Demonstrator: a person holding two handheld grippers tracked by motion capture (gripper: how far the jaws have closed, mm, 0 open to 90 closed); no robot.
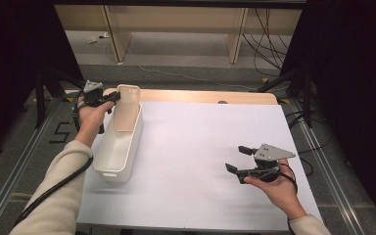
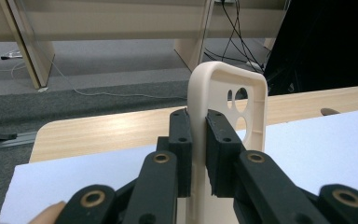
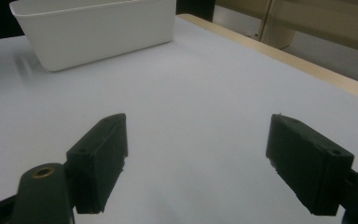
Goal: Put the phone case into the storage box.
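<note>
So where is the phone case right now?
In the high view the phone case is at the table's left, clamped by the left gripper and standing upright over the far end of the white bin.

The phone case (image 1: 127, 107) is held upright over the far end of the bin (image 1: 108, 166), which sits along the left edge of the table (image 1: 205, 196). The right gripper (image 1: 238, 159) is parked well apart, near the front right.
</note>
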